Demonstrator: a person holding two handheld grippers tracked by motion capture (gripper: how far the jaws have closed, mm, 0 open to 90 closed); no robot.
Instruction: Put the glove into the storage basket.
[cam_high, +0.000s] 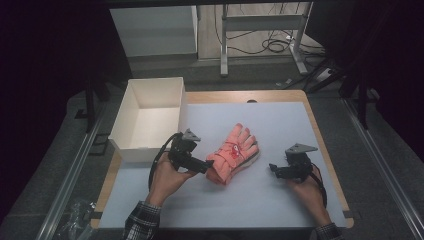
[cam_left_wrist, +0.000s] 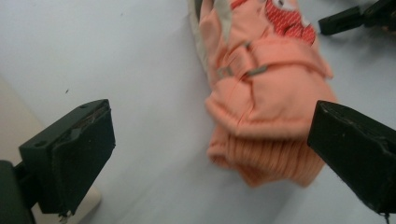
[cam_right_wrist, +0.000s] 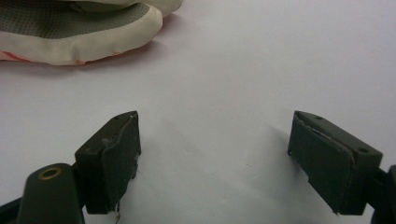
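a: where's the glove (cam_high: 232, 154) from us?

b: it lies on the white mat (cam_high: 280, 200), just right of the white box (cam_high: 150, 117), long axis running from cuff near us to fingers far-right. our left gripper (cam_high: 206, 165) is at the cuff, jaws wide apart, holding nothing.

a: and the other?

b: our right gripper (cam_high: 274, 168) sits right of the glove, apart from it, spread wide and empty, hand low on the mat.
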